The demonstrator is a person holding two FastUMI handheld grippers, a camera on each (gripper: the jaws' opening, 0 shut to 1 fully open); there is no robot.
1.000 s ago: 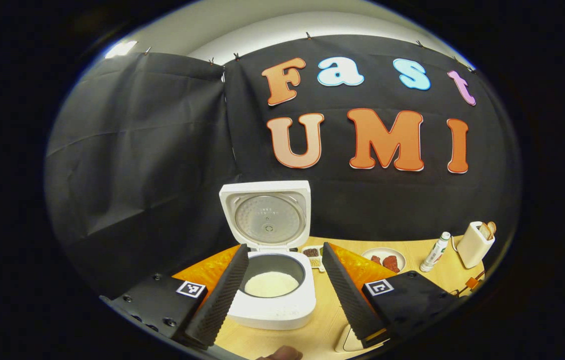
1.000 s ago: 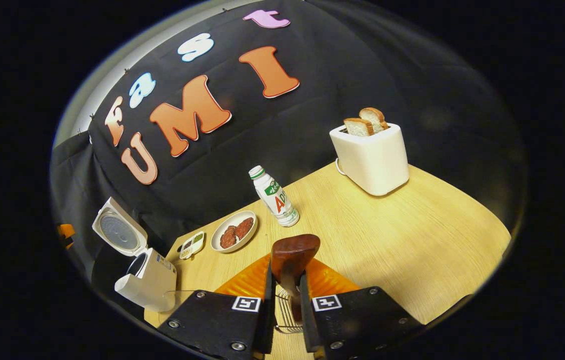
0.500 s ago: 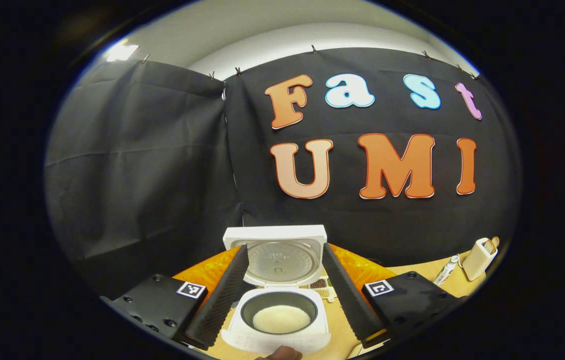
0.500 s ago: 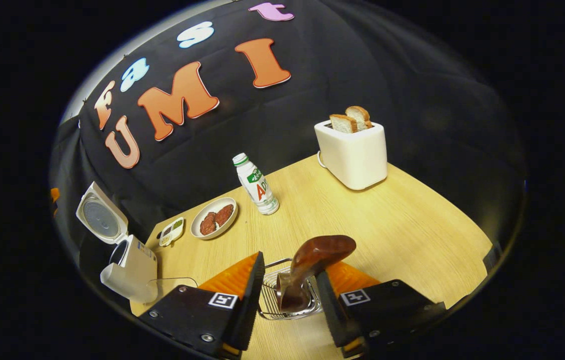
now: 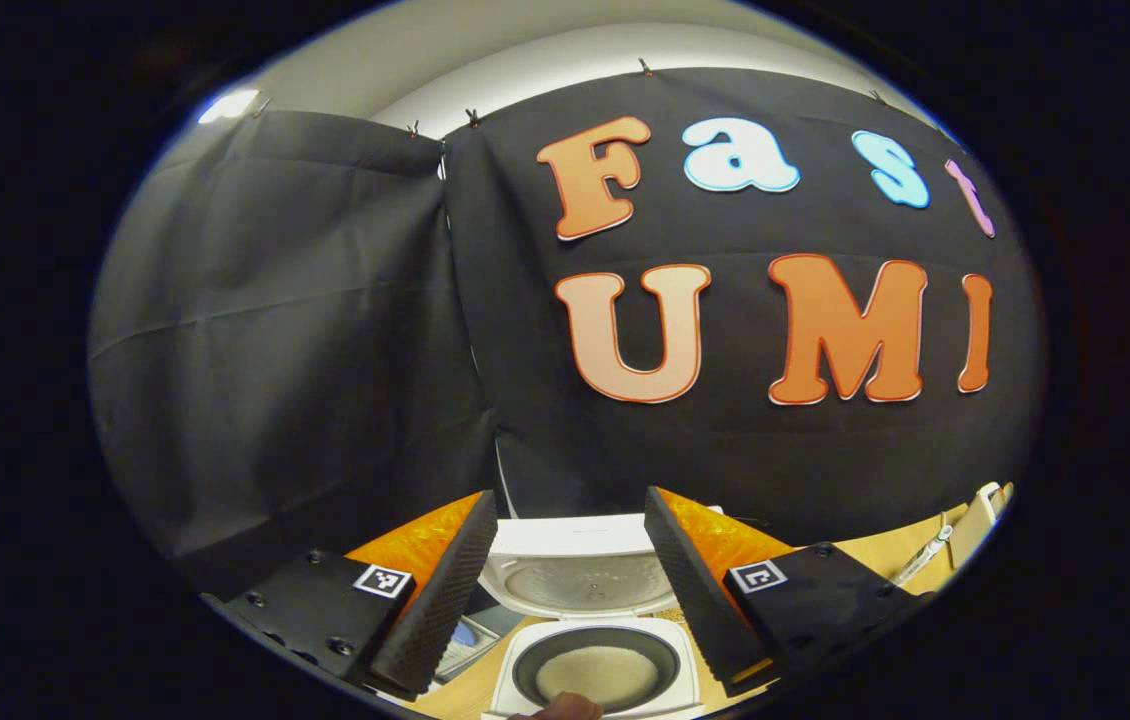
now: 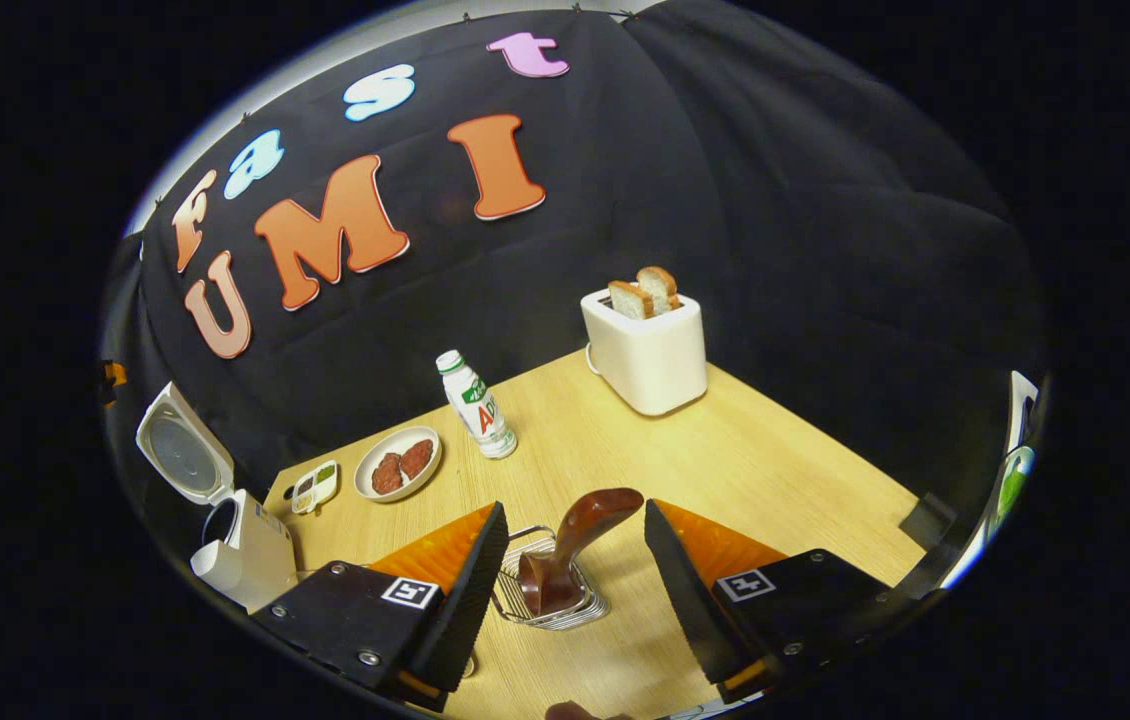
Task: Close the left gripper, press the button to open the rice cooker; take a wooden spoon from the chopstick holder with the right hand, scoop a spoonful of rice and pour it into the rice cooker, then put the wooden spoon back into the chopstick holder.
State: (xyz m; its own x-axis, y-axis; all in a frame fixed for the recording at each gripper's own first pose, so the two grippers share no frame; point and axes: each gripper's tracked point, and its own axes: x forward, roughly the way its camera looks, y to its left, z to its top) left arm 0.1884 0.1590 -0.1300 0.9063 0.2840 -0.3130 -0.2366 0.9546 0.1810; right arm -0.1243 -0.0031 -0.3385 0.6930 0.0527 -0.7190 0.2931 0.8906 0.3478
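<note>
- Since a second ago, my right gripper has let go of the spoon and backed off; its fingers, then pinched on the handle, now stand wide apart with nothing between them.
- Spoon sits bowl-up in the holder, leaning right, on the table just ahead of that gripper.
- Left gripper has tilted up over the same second; it is wide open, empty, above the cooker.
- Cooker lid is up; rice lies in the pot.
- Judgement: spoon back in holder with rice in the pot reads as the last step done; only clearing both grippers away remains.
- Risk: the leaning spoon could tip the light wire holder if brushed.
</note>
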